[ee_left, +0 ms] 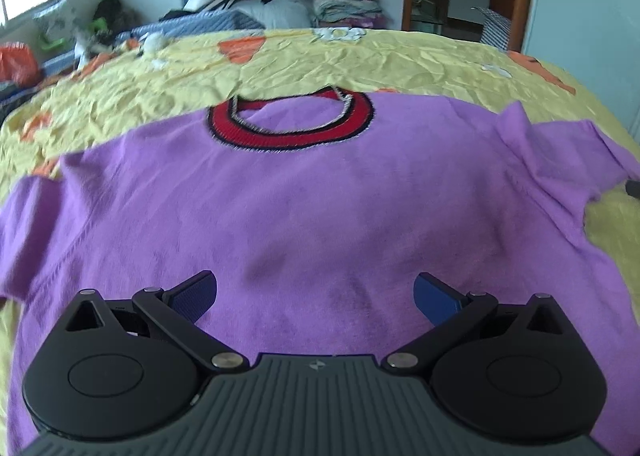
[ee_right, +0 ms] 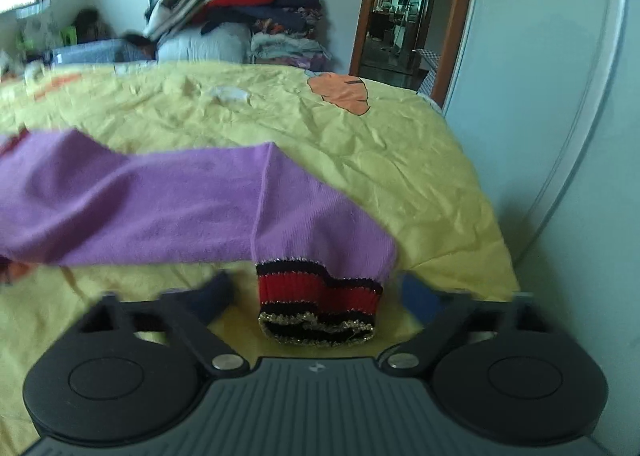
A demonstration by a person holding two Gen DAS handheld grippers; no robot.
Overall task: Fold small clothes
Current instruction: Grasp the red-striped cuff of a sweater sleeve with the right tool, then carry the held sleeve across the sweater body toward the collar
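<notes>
Purple knit: you have one sweater (ee_left: 280,196) spread flat on the yellow bedspread (ee_left: 320,56), with one red collar (ee_left: 292,124). Your left gripper (ee_left: 316,296) hovers over its body, fingers wide apart. Your right gripper (ee_right: 316,292) straddles one striped cuff (ee_right: 320,308), fingers apart, not pressing.

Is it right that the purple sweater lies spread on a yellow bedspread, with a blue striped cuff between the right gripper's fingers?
Not quite: the cuff is red and black striped, as the right wrist view shows. The purple sweater does lie on the yellow bedspread, and the cuff sits between the right gripper fingers.
</notes>
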